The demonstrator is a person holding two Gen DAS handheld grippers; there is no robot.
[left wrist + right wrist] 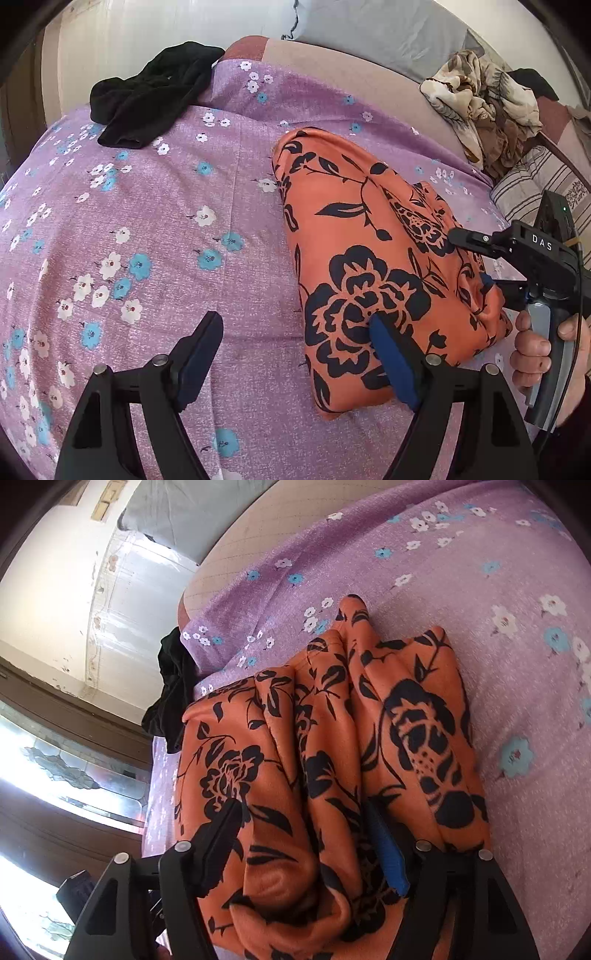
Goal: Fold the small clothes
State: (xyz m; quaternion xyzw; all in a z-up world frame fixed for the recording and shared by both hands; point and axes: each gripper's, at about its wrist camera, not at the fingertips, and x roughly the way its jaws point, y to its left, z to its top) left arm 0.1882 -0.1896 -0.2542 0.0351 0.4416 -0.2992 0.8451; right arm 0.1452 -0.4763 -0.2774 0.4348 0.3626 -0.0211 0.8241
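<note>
A folded orange garment with black flowers (354, 229) (332, 720) lies on the purple flowered sheet (166, 221) (480, 572). My left gripper (295, 332) stands open at its near left edge. One blue-padded finger (391, 354) rests on the cloth, and the other finger is over bare sheet. My right gripper (303, 830) (474, 258) comes in from the garment's right end, held by a hand (532, 350). It is open, with a loose thick fold of the orange cloth between its fingers.
A crumpled black garment (155, 92) (170, 686) lies at the sheet's far left corner. A heap of beige and brown clothes (487, 110) sits at the far right by a striped cushion (535, 184). A pale wall and a window lie beyond the bed.
</note>
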